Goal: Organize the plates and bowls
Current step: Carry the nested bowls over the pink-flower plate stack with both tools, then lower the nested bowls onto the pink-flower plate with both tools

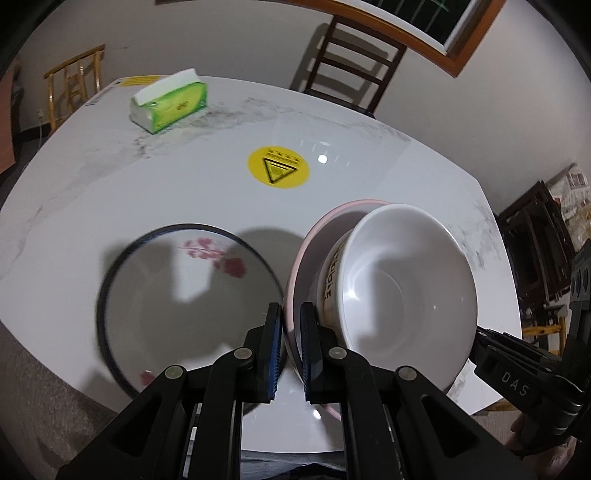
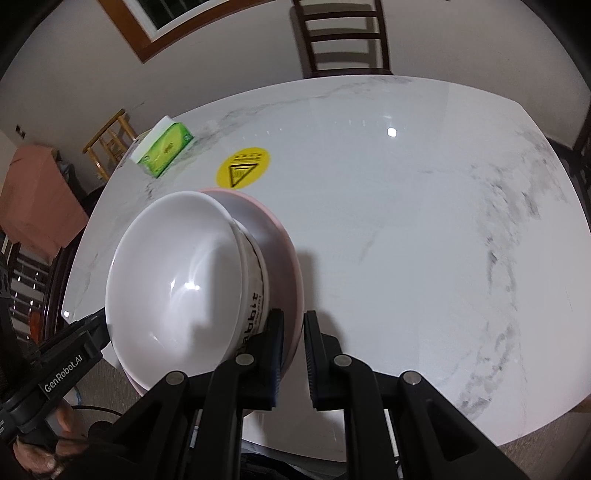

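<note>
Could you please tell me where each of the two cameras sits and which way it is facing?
Left wrist: behind the left claw, looking down at the table; claw shut on the pink plate carrying the white bowl; flowered plate alongside.
Right wrist: behind the right claw, angled down, gripping the plate's opposite rim.
Shared: plate, bowl, tissue pack, yellow sticker, each other's claw.

A home dining room, marble-look table with crockery on it, dark ladder-back wooden chair drawn up to the far side, tissue pack, wood-framed window, plain walls
</note>
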`<move>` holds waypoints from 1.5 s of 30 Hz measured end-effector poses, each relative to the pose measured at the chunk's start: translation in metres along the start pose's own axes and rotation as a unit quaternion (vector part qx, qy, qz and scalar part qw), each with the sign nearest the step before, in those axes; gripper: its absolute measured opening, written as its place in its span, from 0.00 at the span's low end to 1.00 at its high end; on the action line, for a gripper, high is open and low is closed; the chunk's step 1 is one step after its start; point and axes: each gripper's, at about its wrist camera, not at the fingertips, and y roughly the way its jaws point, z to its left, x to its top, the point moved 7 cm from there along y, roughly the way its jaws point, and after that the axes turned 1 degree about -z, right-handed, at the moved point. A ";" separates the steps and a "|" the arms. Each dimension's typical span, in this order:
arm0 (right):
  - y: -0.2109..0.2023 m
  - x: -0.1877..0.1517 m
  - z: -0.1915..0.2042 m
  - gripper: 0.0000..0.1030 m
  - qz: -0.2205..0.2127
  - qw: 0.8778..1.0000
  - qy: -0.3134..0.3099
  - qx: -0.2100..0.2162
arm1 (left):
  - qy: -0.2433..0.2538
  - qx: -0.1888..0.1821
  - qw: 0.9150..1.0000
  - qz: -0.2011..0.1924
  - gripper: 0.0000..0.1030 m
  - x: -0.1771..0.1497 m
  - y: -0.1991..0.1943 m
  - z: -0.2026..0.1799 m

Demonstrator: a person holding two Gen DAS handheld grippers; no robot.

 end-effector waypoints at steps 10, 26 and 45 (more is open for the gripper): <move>0.011 0.004 0.056 0.11 0.013 0.998 -0.051 0.017 | -0.041 0.024 0.999 -0.014 0.05 0.002 -0.023 0.053; 0.041 0.001 0.116 0.11 0.045 0.994 -0.091 0.032 | -0.079 0.051 0.995 -0.017 0.05 -0.003 -0.033 0.115; 0.068 -0.003 0.127 0.11 0.070 0.993 -0.094 0.020 | -0.095 0.049 0.994 0.002 0.05 -0.009 -0.015 0.138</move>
